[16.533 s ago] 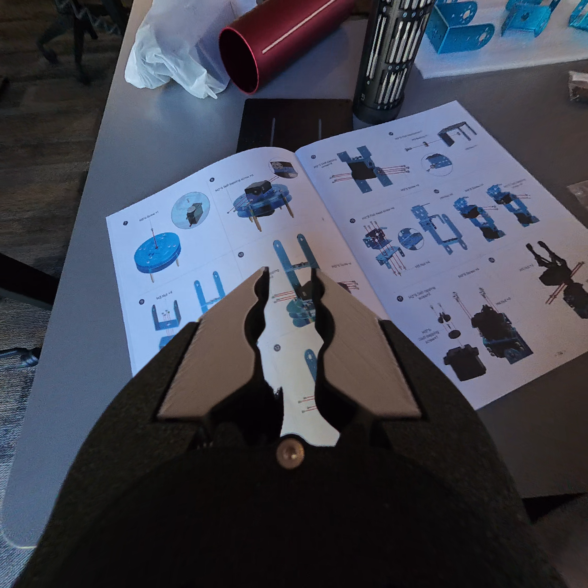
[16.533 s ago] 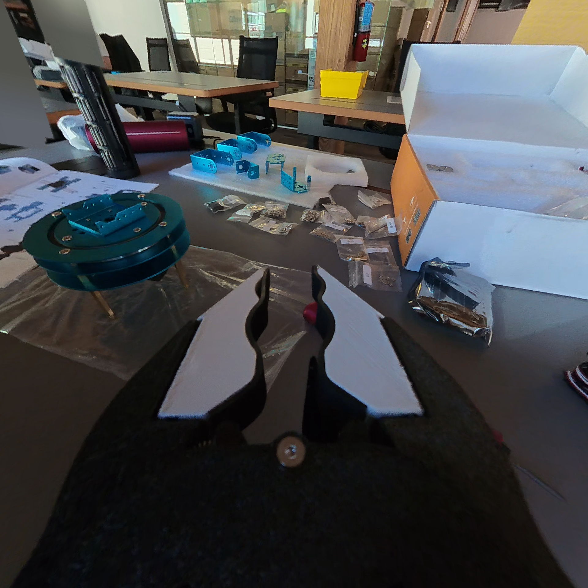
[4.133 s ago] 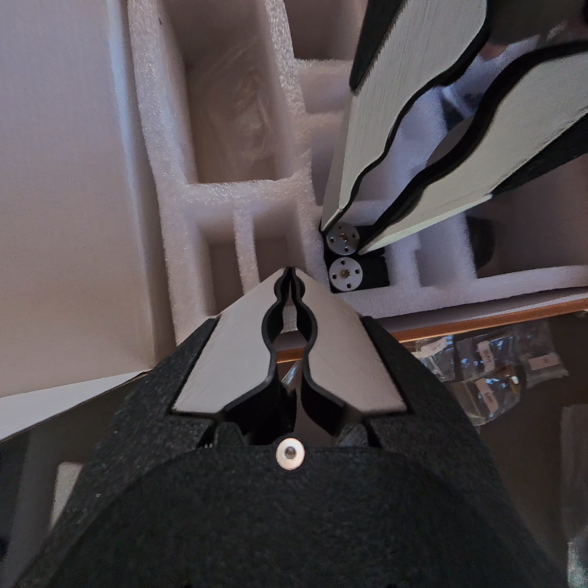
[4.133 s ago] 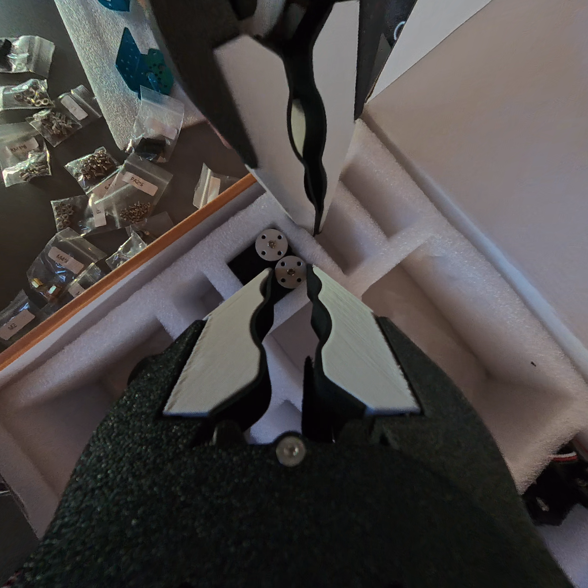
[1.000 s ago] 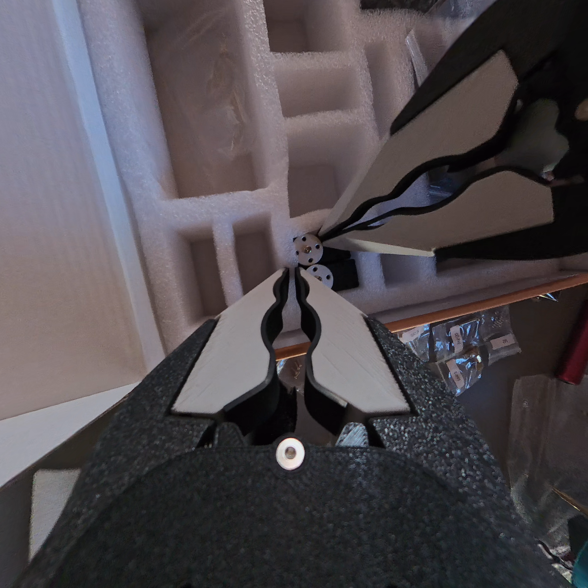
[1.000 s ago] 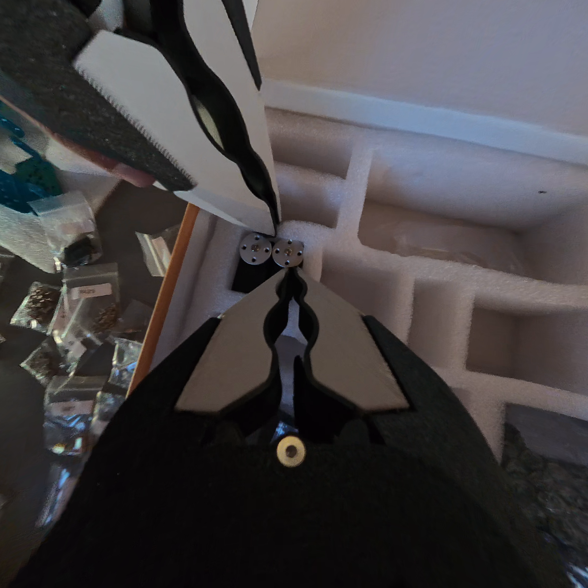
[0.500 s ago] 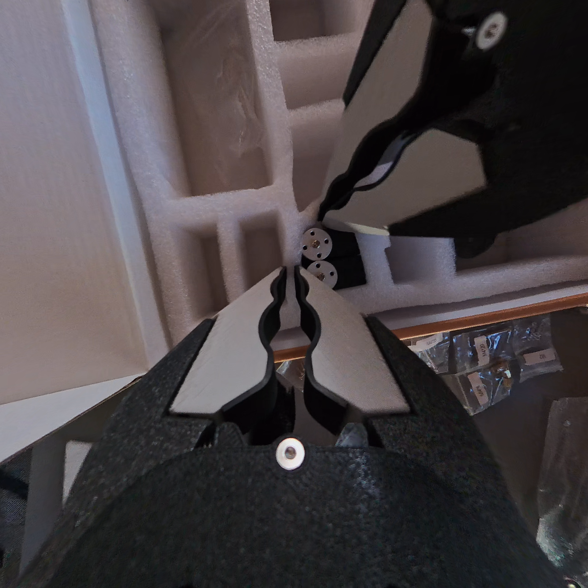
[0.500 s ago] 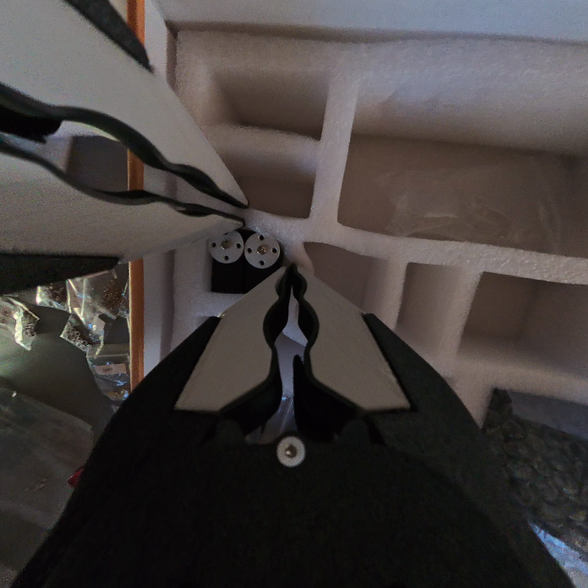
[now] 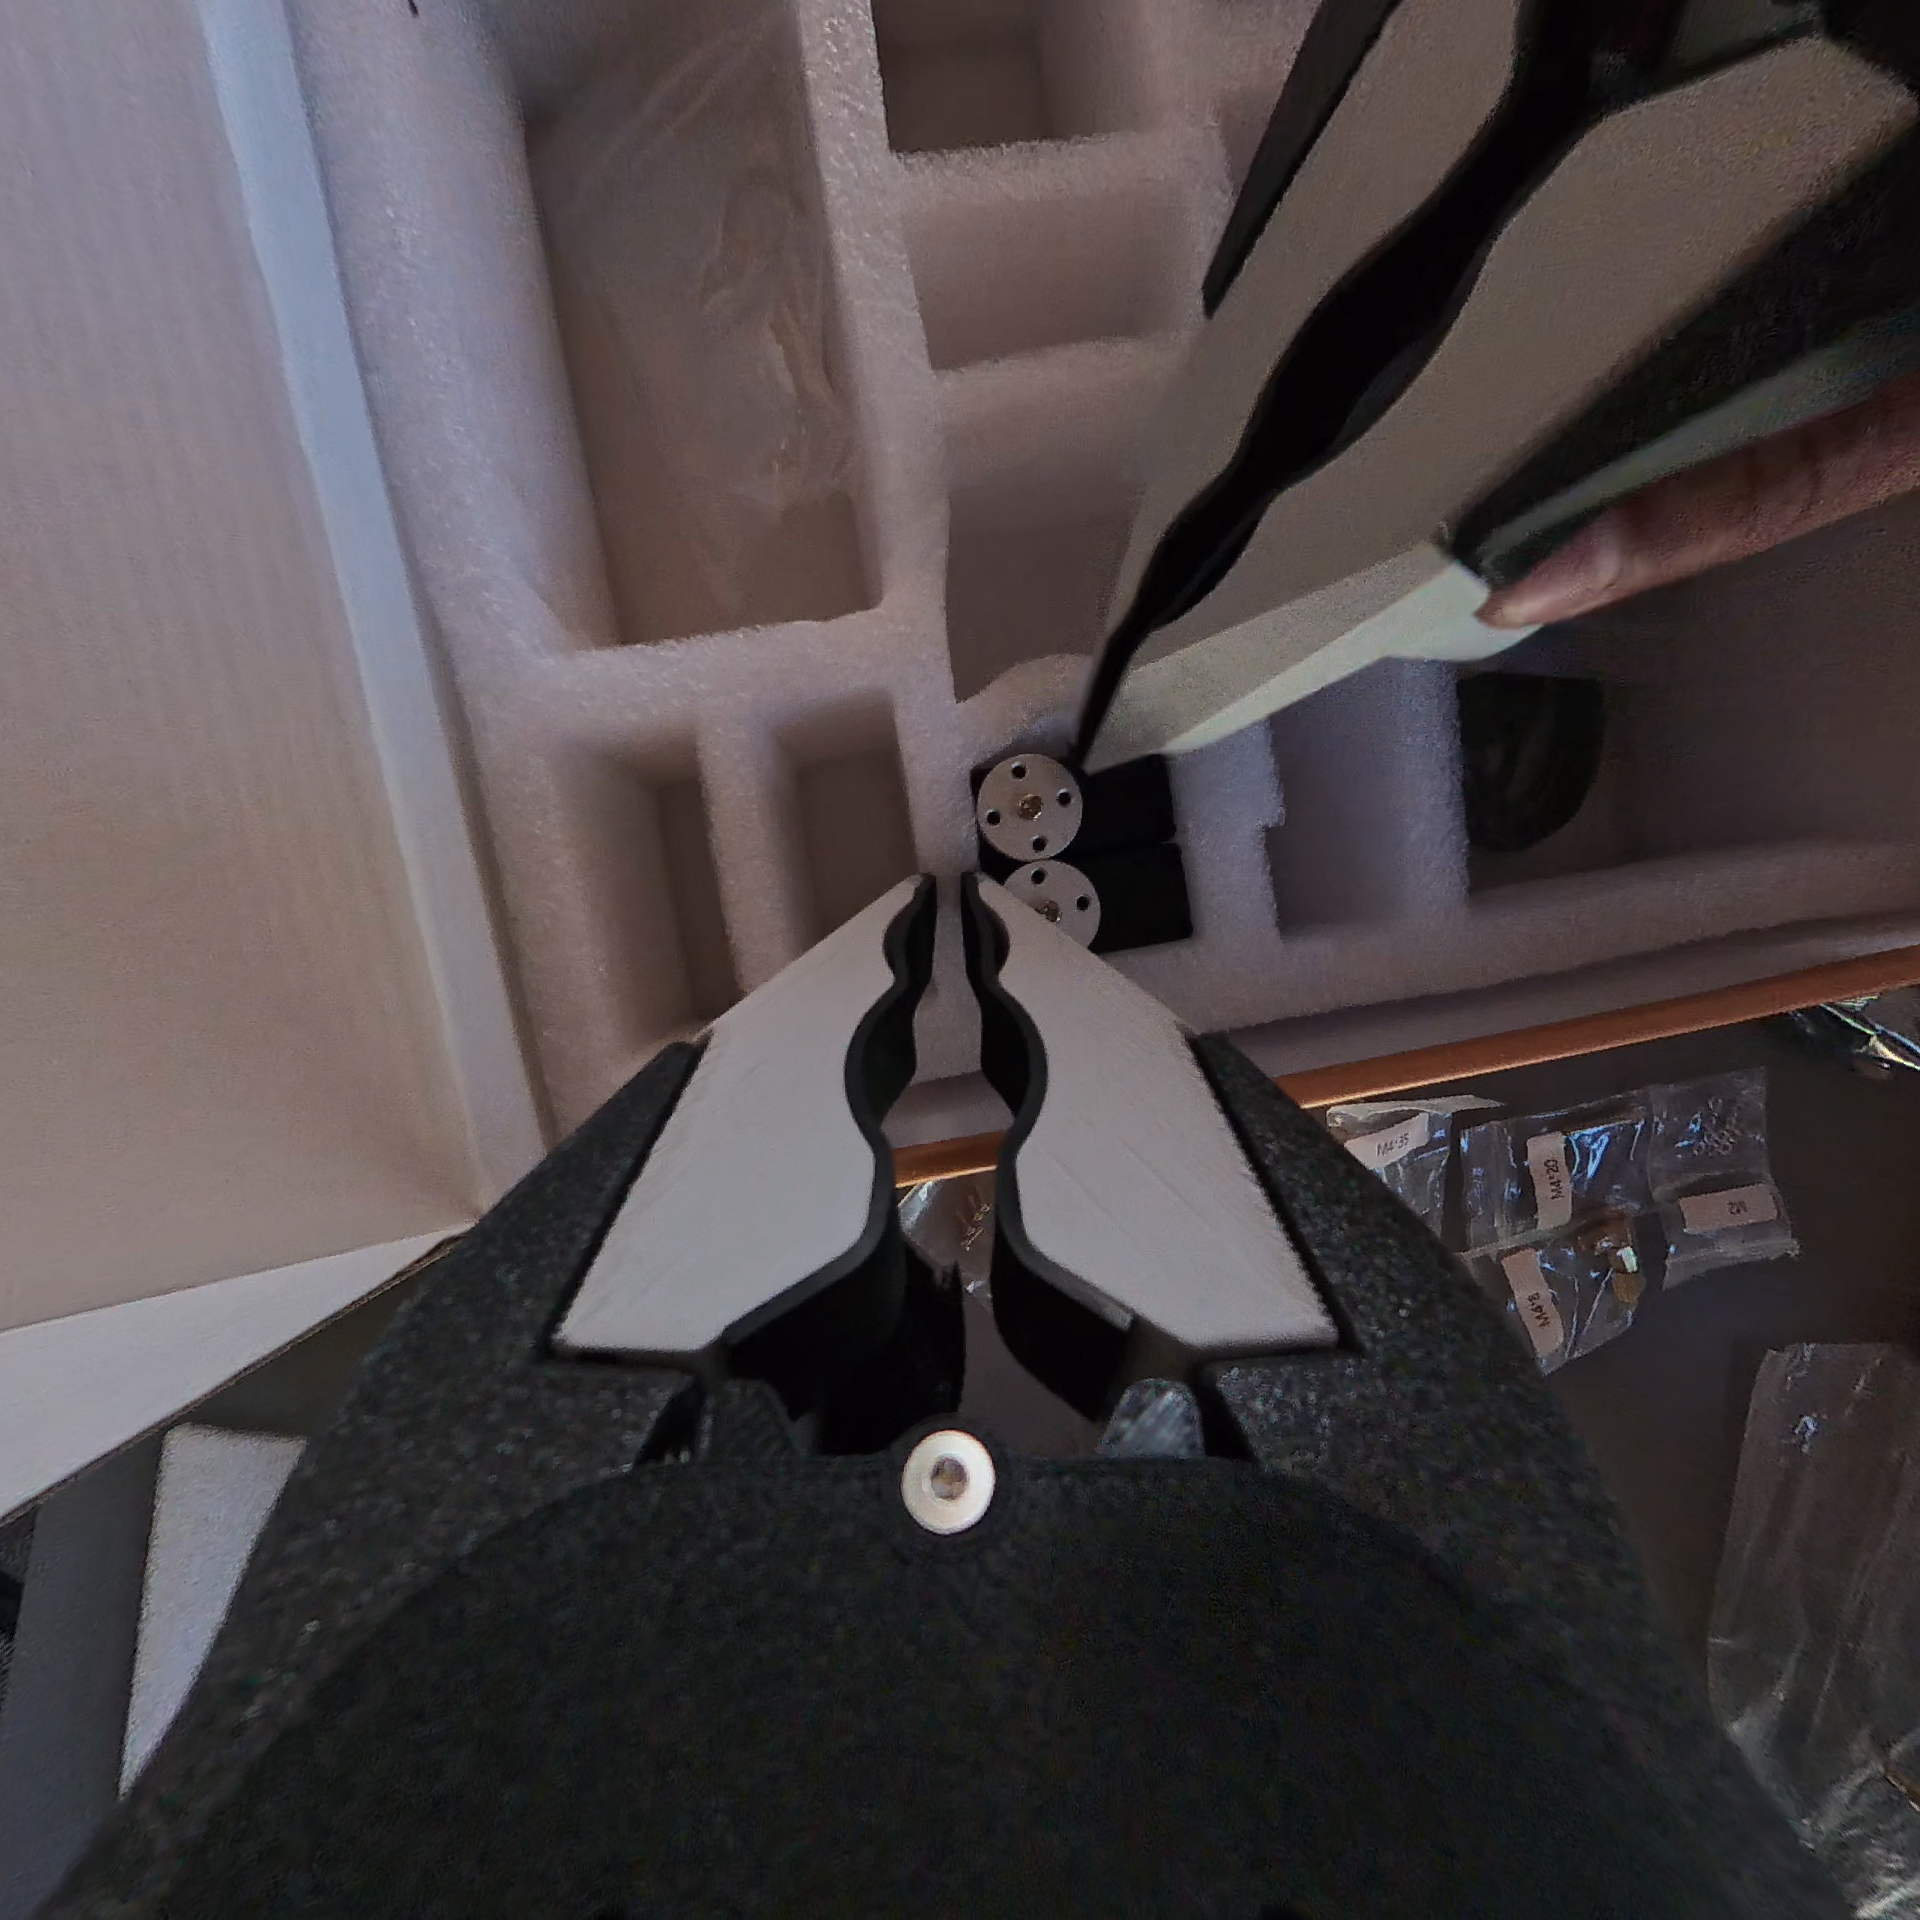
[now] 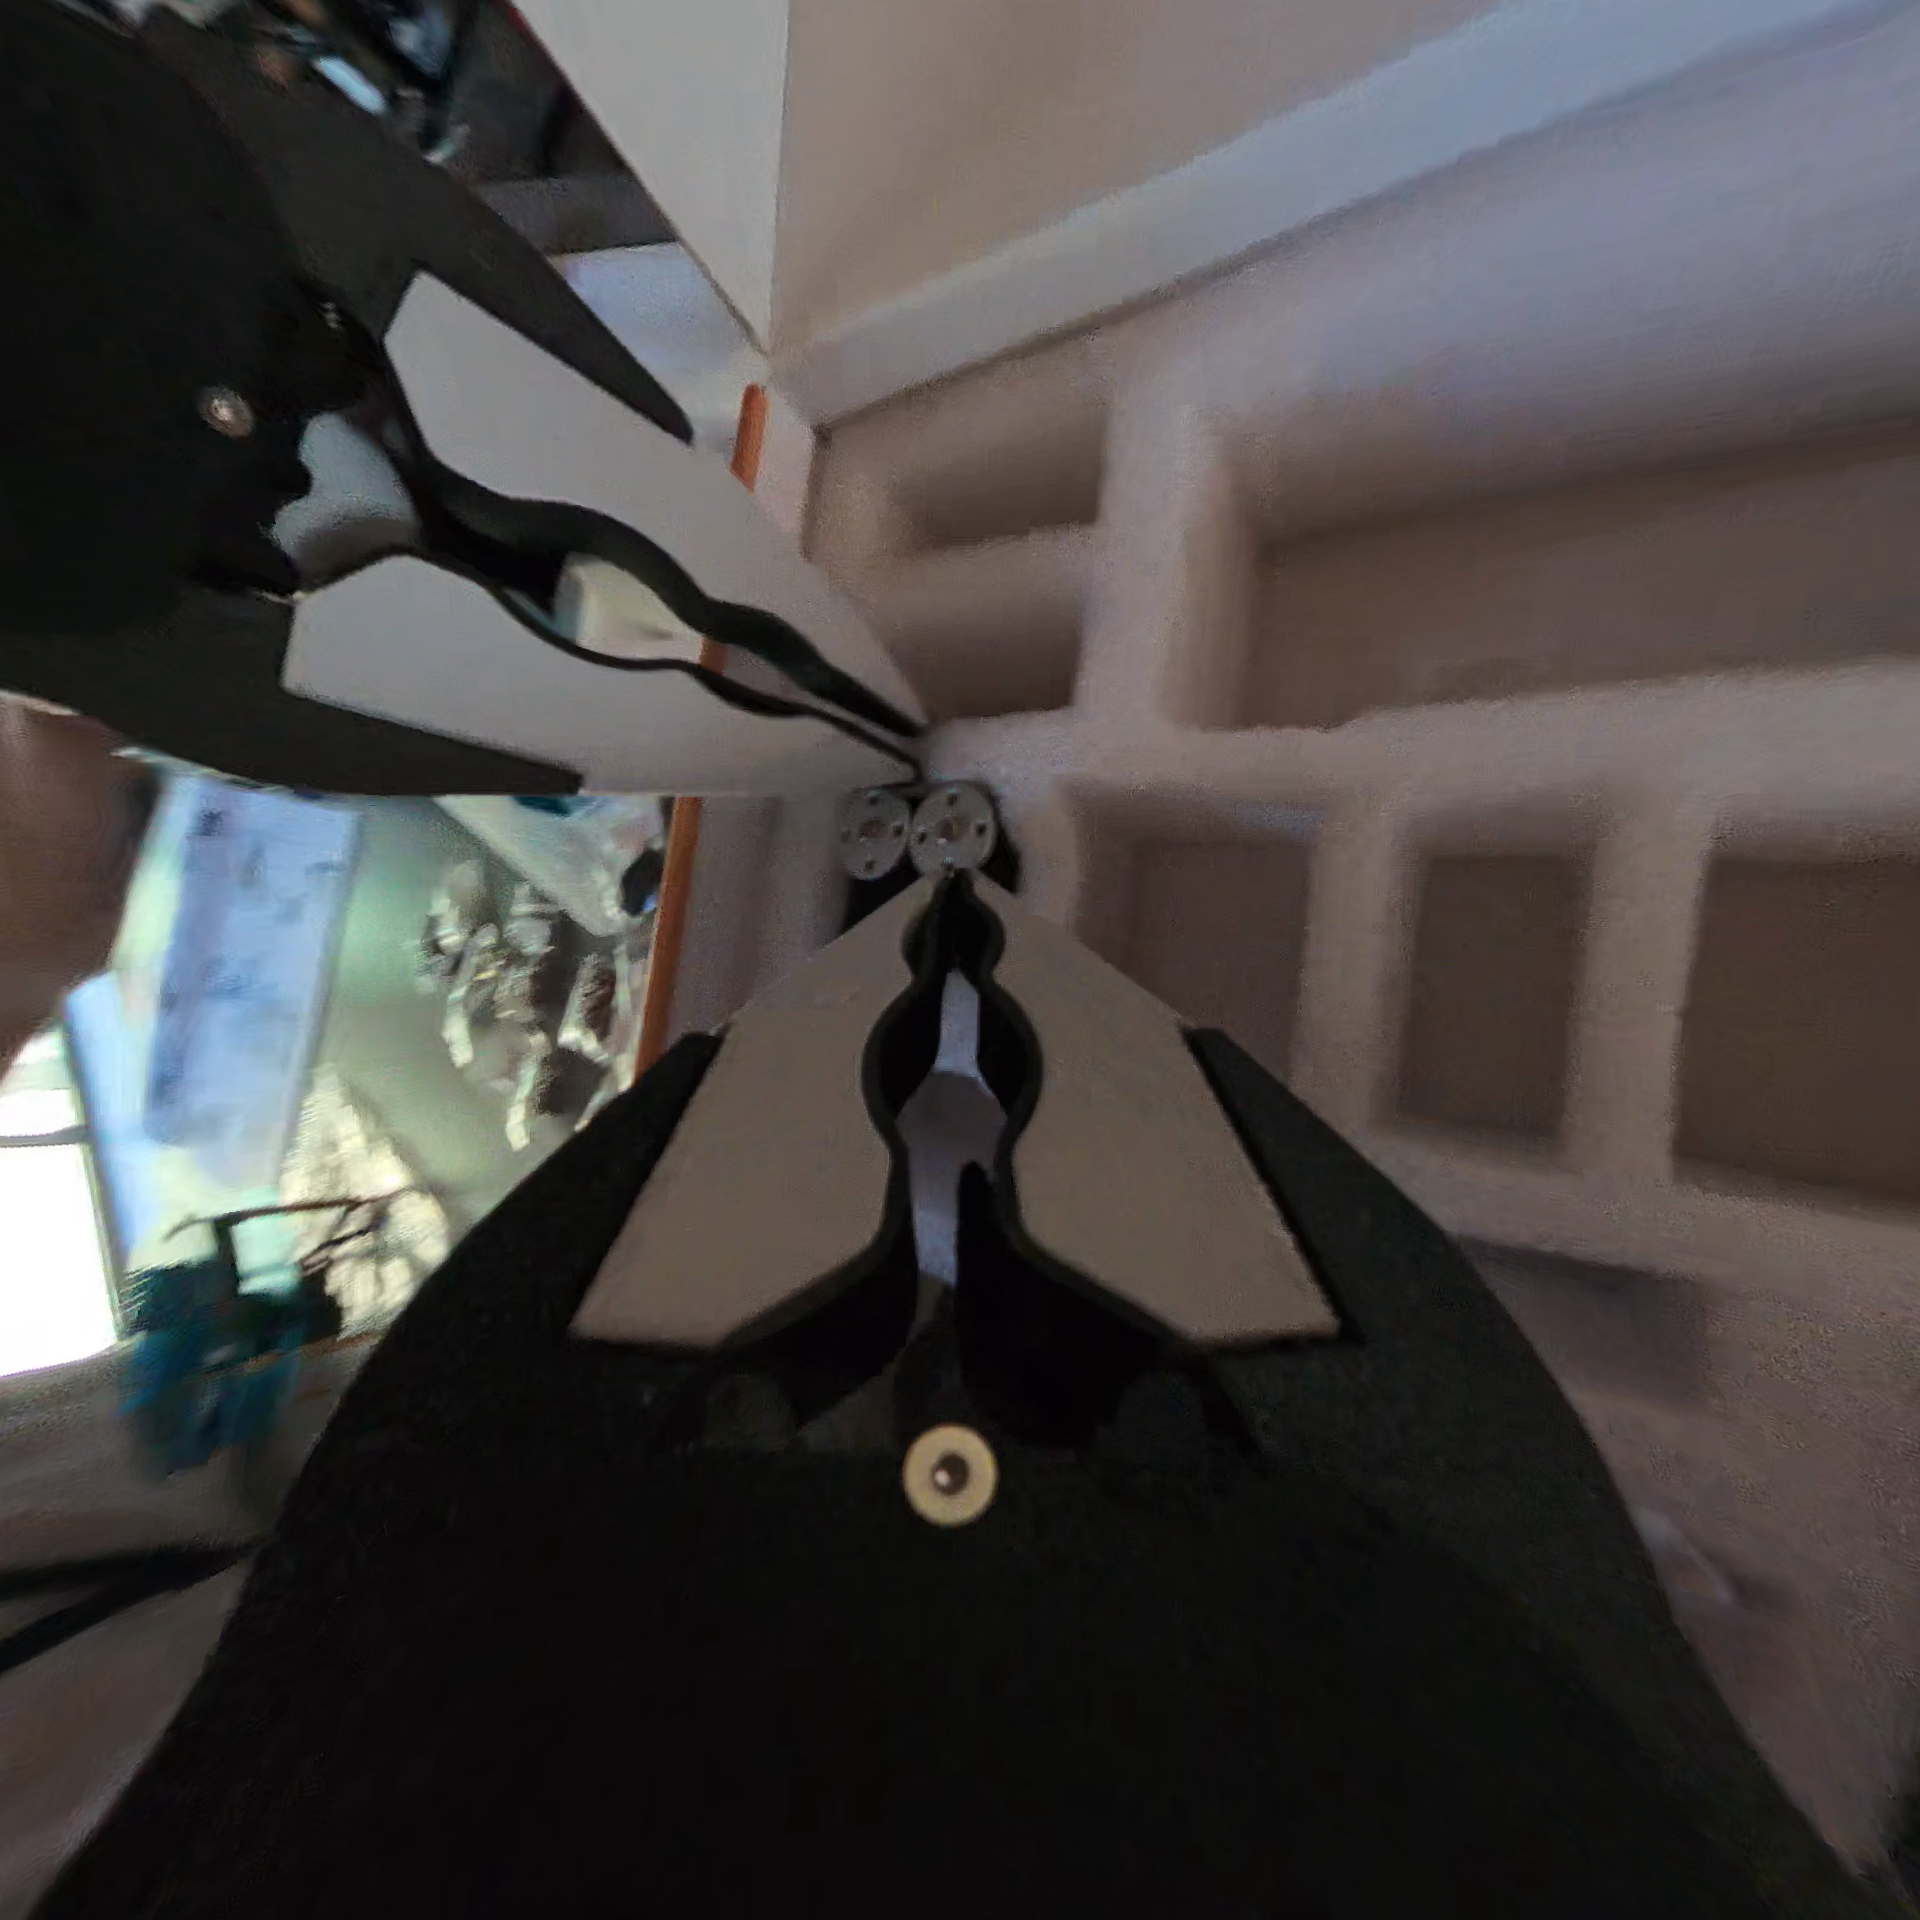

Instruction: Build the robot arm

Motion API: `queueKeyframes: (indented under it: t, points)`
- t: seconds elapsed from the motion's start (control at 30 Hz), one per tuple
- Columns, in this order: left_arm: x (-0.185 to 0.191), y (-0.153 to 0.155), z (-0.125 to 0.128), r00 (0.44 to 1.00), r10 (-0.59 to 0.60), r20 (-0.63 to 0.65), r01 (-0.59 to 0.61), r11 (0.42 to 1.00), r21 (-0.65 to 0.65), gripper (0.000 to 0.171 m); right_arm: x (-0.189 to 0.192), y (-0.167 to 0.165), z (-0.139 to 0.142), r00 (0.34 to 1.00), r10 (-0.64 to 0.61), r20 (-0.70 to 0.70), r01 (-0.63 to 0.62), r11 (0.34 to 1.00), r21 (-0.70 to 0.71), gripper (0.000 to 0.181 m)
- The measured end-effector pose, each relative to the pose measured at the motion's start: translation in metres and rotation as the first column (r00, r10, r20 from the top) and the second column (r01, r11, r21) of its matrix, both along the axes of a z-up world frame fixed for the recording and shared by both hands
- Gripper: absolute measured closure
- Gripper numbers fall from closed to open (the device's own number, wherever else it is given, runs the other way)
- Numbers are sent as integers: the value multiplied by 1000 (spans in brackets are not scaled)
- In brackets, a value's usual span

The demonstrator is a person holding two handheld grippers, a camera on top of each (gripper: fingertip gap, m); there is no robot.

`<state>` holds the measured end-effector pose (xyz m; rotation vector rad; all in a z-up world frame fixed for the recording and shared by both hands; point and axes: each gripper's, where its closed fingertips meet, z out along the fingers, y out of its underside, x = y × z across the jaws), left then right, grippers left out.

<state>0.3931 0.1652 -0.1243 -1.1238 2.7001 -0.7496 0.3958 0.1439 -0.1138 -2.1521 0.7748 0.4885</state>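
Note:
Two black servos with round silver horns (image 9: pixel 1029 805) (image 9: pixel 1055 902) sit side by side in a pocket of the white foam insert (image 9: pixel 644 665). My left gripper (image 9: pixel 945 883) is shut, its tips against the foam wall just left of the nearer horn. My right gripper (image 9: pixel 1089 740) comes in from the upper right, shut, its tip touching the edge of the farther horn. In the blurred right wrist view my right gripper (image 10: pixel 951 881) is shut right below a horn (image 10: pixel 951 826), and the left gripper (image 10: pixel 912 750) points in from the left above the other horn (image 10: pixel 873 836).
The foam has several other pockets, one with a clear bag (image 9: pixel 748 312). The box has an orange rim (image 9: pixel 1558 1023) and a white lid (image 9: pixel 156 623). Small bags of screws (image 9: pixel 1538 1195) lie on the dark table outside. A person's finger (image 9: pixel 1662 540) rests on the right gripper.
The right gripper has swung about its tip, which stays at the farther servo's horn; its view is blurred by the motion. The left gripper has hardly moved. Both stay shut.

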Motion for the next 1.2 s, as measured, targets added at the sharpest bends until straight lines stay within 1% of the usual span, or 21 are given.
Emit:
queueKeyframes:
  t: [0.03,0.07,0.13,0.2,0.27,0.33,0.4,0.43,0.57,0.63,0.7,0.8,0.87,0.93,1.03,1.1,1.13,1.2]
  points:
    - [0,0,0,1000,-1,-1,1,1000,5,168,-4,0,-2,998,29,-50,-29,1000,7,181]
    - [0,0,-1,1000,-4,1,4,1000,13,168,-4,1,-2,998,35,-55,-34,999,7,181]
    - [1,0,-1,1000,-7,1,7,1000,24,168,-5,5,-2,997,75,6,-74,996,-47,177]
    - [1,1,-1,1000,-9,-2,9,1000,16,168,-3,5,-4,991,102,91,-89,986,-141,181]
    - [1,1,0,1000,-12,-1,12,1000,7,168,-2,6,-3,983,123,140,-96,978,-184,181]
    - [1,1,0,1000,-12,-1,12,1000,0,168,-2,6,-2,985,112,130,-85,977,-193,181]
    - [0,1,1,1000,-14,-5,14,1000,-6,168,-4,5,0,991,86,106,-67,983,-168,180]
    - [0,1,1,1000,-15,-7,14,1000,-11,168,-4,6,0,990,71,121,-52,987,-155,179]
    - [0,1,3,999,4,-54,-8,998,-68,168,-3,5,-2,962,51,270,-2,984,-178,181]
    - [1,1,3,995,23,-94,-32,995,-91,168,-5,3,-4,929,85,360,-3,975,-222,181]
    - [2,2,1,994,20,-103,-26,998,-61,168,-7,2,-7,913,122,389,-21,967,-255,180]
    - [4,2,-2,998,-6,-64,9,999,47,166,-9,0,-9,954,114,276,-44,968,-248,181]
    - [4,1,-2,999,-8,-45,13,994,109,166,-8,1,-8,956,125,266,-56,966,-253,181]
    - [4,2,0,999,-11,-45,17,991,136,162,-7,2,-7,956,119,270,-67,979,-193,181]
    - [6,3,0,990,29,-136,-18,997,78,155,-9,3,-2,969,82,231,-71,996,-57,181]
    - [3,-2,-2,980,12,-197,-9,1000,14,162,-16,11,10,951,118,285,-128,992,16,181]
    - [3,-3,-2,975,3,-221,-4,1000,-5,163,-19,16,15,937,136,322,-156,987,37,181]
    - [2,-4,-2,974,-28,-227,27,1000,-6,163,-14,18,10,906,138,400,-142,990,-19,181]
